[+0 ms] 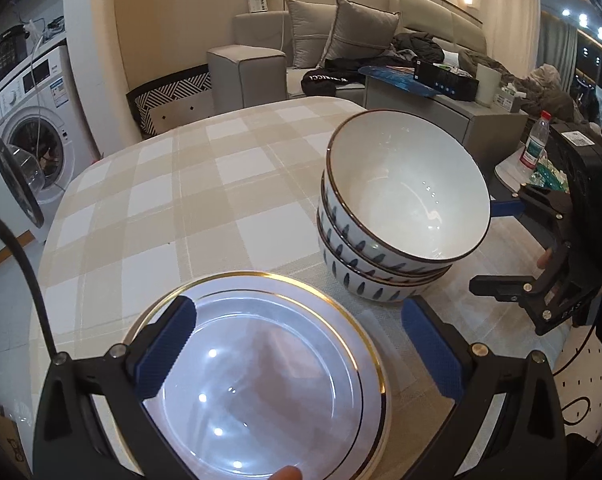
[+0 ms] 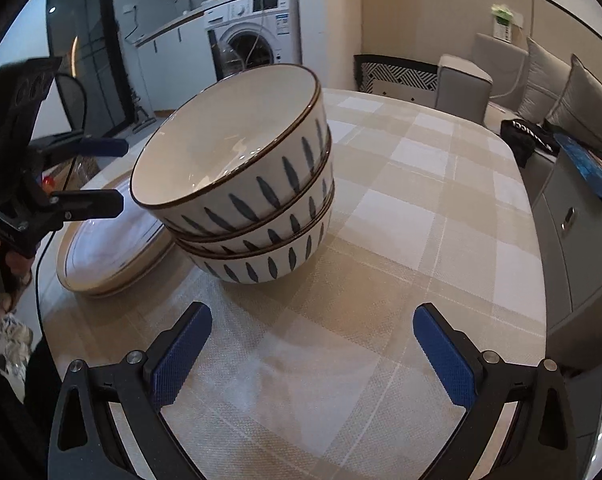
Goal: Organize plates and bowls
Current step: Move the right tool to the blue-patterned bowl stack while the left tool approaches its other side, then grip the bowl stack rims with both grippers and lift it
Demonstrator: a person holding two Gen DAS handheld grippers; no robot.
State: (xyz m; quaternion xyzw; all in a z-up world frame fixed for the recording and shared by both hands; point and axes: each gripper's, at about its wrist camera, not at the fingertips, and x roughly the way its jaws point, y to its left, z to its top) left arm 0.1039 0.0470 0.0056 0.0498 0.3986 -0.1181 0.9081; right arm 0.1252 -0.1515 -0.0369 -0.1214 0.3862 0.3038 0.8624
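In the left wrist view, the left gripper [image 1: 297, 344] is seen spread wide and empty, its blue pads hanging over a stack of white gold-rimmed plates [image 1: 269, 368] that lies directly beneath and between them on the beige checked tablecloth [image 1: 173, 200]. Ahead and to the right of this claw, a nested stack of three white ceramic bowls with blue leaf marks [image 1: 401, 208] is seen, tilted slightly, just beside the plates. In the right wrist view, the right gripper [image 2: 313, 344] is likewise shown spread, with nothing pinched; the bowls [image 2: 253, 184] stand ahead and slightly left of it, near but apart, and the plates [image 2: 117, 252] lie further left, under the left claw [image 2: 119, 178]. Both stacks appear already sorted; each claw is judged nearer its own stack.
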